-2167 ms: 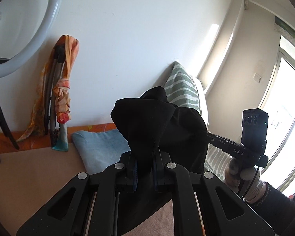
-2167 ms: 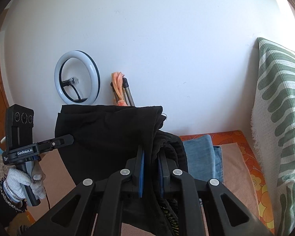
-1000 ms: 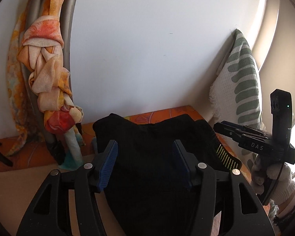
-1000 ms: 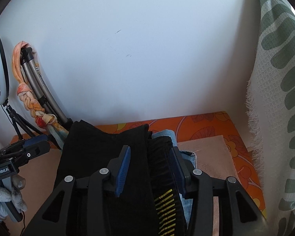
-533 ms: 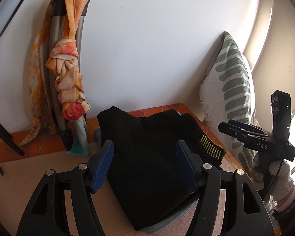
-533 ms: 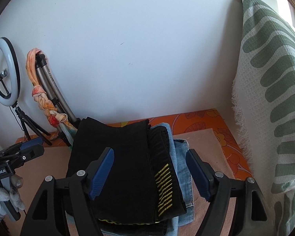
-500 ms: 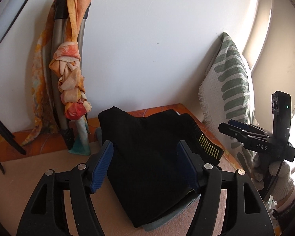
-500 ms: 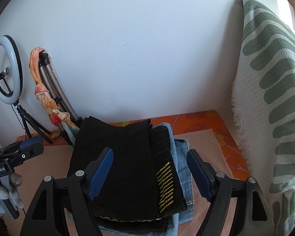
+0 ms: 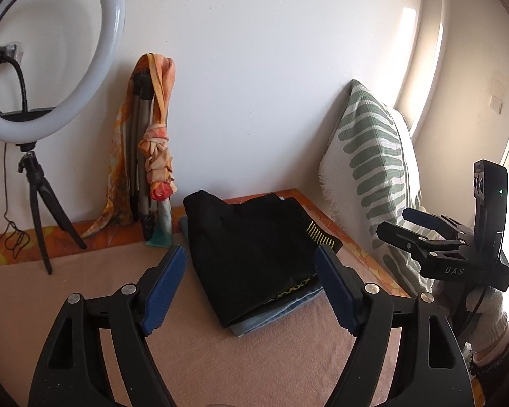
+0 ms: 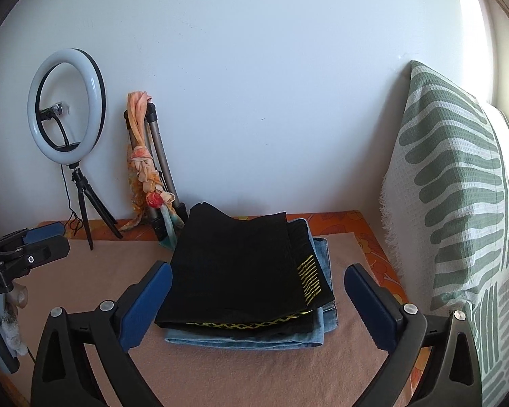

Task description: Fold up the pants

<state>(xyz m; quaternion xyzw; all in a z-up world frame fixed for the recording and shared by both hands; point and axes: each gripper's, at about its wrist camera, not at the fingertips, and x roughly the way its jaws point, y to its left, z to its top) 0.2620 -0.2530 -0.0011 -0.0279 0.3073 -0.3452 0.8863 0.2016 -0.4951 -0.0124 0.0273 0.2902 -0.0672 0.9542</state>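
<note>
Lying folded ahead of both wide-spread grippers, left gripper, right gripper: black pants.

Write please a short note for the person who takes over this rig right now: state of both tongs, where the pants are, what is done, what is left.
Left tongs: open, holding nothing.
Right tongs: open, holding nothing.
Black pants: folded, lying on top of the folded blue jeans on the beige blanket, near the wall.
Done: the fold and the stacking look finished.
Left: probably only squaring the stack; no other unfolded pants are in view.
</note>
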